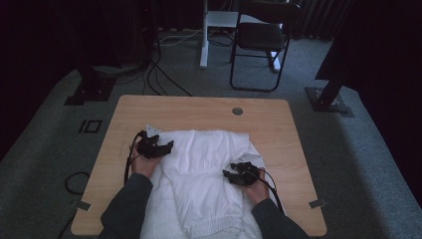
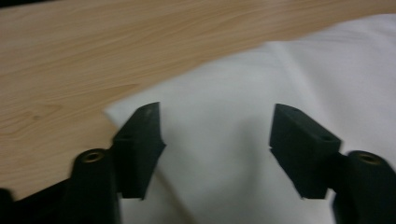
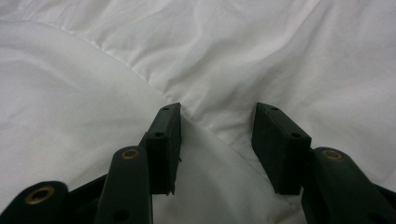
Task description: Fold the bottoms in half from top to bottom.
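Note:
A white garment [image 1: 204,174] lies spread on the wooden table [image 1: 199,107], reaching from mid-table down past the near edge. My left gripper [image 1: 166,146] rests over the garment's upper left corner, open, its two black jaws standing wide apart above the white cloth [image 2: 243,140] beside bare wood [image 2: 70,60]. My right gripper [image 1: 228,174] sits on the garment's right side, open, pointing left. In the right gripper view its jaws straddle a raised fold of the cloth [image 3: 205,135], without closing on it.
A round cable hole [image 1: 237,111] sits near the table's far edge. A black folding chair [image 1: 261,42] and a white desk leg [image 1: 204,35] stand beyond on the grey carpet. Cables [image 1: 159,74] run across the floor at the back left.

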Motion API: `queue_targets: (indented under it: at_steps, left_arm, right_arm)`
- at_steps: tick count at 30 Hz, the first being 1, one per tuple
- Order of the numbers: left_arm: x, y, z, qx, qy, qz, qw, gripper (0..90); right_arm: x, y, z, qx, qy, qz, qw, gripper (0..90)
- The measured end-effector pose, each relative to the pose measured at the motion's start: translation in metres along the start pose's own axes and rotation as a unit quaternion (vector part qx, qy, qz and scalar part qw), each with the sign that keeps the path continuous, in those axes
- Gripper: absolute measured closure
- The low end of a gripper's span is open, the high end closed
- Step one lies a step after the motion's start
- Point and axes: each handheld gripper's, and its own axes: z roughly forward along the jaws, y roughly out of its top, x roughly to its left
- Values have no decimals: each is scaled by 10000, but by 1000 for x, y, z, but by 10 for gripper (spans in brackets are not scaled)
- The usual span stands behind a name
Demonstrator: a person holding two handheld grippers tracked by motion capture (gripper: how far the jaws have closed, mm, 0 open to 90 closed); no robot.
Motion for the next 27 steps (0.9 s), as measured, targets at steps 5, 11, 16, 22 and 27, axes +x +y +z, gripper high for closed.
queue_targets:
  at_steps: [5,11,16,22,27]
  left_arm:
    - [17,-5,29,302,295,-207,9989,195]
    - [32,-10,44,328,284,-484,9979,173]
    - [32,-12,44,309,-260,-383,9984,392]
    - [31,-8,45,441,-591,-357,9966,669]
    - [31,-7,45,483,-658,-351,9960,723]
  right_arm:
    - [-1,-1,0,-23,21,7,10000,514]
    - [-1,-1,0,-24,35,-9,10000,515]
    - [-1,0,0,-21,52,11,10000,515]
    - [-15,8,-8,-55,160,91,9998,537]
    - [-45,27,-23,-420,-231,425,9979,495]
